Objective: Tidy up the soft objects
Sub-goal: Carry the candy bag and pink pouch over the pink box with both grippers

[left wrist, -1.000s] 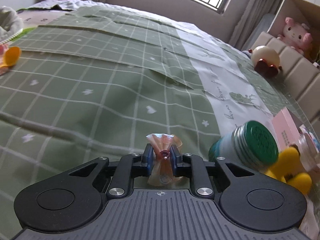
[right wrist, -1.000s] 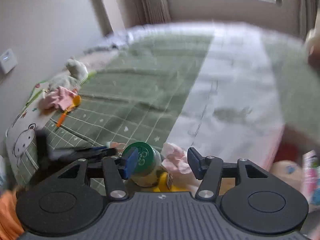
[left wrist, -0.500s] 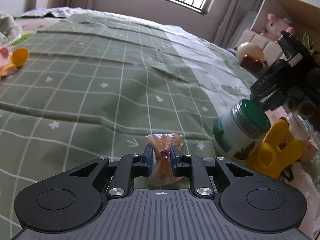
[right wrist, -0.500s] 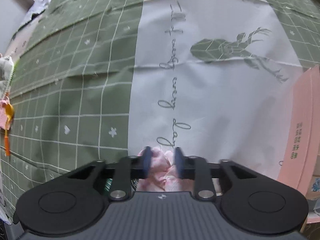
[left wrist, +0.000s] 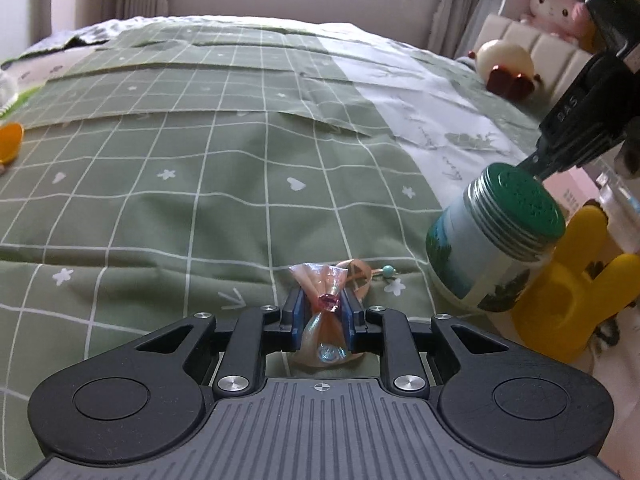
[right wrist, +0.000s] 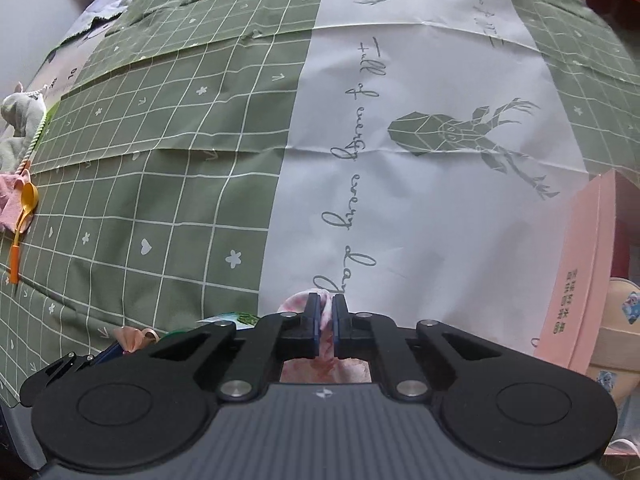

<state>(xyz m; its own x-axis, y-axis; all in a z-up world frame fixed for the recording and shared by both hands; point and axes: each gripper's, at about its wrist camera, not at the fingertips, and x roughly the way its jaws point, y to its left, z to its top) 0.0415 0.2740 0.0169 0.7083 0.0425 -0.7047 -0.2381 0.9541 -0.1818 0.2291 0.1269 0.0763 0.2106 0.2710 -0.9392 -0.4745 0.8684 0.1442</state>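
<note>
green-capped white jar point(left wrist: 496, 236) and yellow rabbit-shaped toy point(left wrist: 576, 280) crowd the left gripper point(left wrist: 322, 312), fingers clamped on a peach sheer pouch point(left wrist: 322, 320) over the bed point(left wrist: 200, 160); right gripper point(right wrist: 326, 320) now pinches pink cloth point(right wrist: 296, 302) tighter.

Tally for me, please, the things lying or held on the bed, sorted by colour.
Pink: 3 (organza pouch in left claw, cloth in right claw, box)
Orange: 1 (spoon)
Yellow: 1 (rabbit toy)
Green-lidded: 1 (jar)
Cream: 1 (round toy)
Total: 7
</note>
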